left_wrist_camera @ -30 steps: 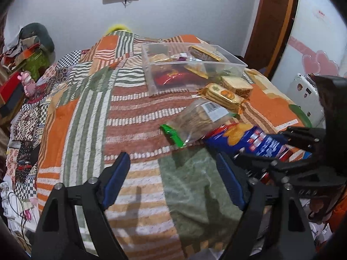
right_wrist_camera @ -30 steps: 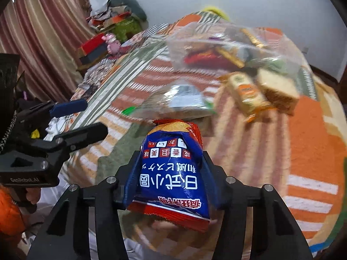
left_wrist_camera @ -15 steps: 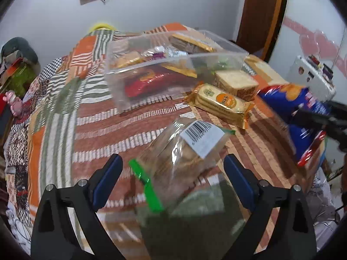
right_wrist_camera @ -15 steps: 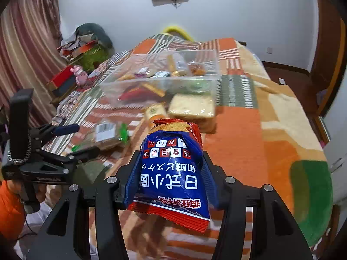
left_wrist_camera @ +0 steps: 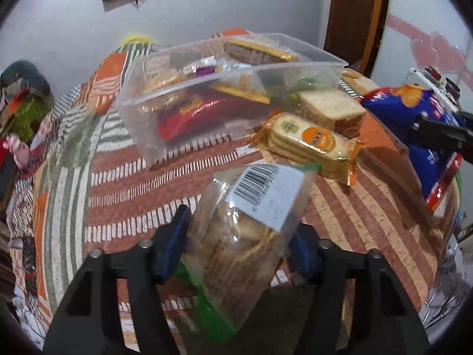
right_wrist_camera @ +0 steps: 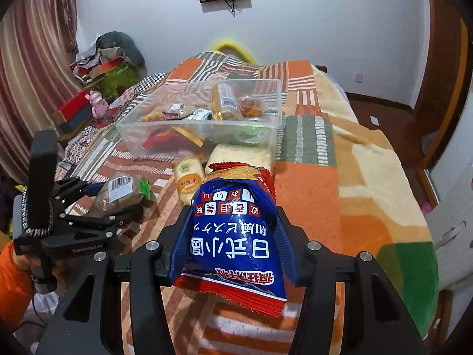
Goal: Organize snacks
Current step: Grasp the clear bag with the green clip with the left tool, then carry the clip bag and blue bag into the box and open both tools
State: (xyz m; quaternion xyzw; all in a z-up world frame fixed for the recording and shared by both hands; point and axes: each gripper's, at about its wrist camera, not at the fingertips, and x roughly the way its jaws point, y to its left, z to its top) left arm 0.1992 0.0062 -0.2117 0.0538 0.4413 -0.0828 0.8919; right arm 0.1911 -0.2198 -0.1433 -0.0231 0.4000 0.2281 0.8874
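A clear bag of biscuits [left_wrist_camera: 251,222] with a barcode label lies on the blanket between the blue pads of my left gripper [left_wrist_camera: 238,242]. Its jaws are closing and the pads touch the bag's sides. The right wrist view shows the same grip [right_wrist_camera: 118,204] at the left. My right gripper [right_wrist_camera: 233,222] is shut on a blue and red snack bag [right_wrist_camera: 233,236], held above the blanket. Ahead stands a clear plastic box [right_wrist_camera: 275,118] with several snacks inside. An orange biscuit pack [left_wrist_camera: 307,139] and a pack of bread slices [left_wrist_camera: 331,109] lie in front of it.
Everything sits on a bed with a striped patchwork blanket [right_wrist_camera: 310,195]. Clutter and a pink toy [right_wrist_camera: 97,106] lie by the curtain at the left. A wooden door [left_wrist_camera: 354,14] and a white appliance [left_wrist_camera: 431,77] stand to the right. An orange sleeve [right_wrist_camera: 11,281] holds the left gripper.
My left gripper moved forward and down over the clear bag, and its jaws narrowed onto it. My right gripper, still holding the blue bag, swung round to face the box.
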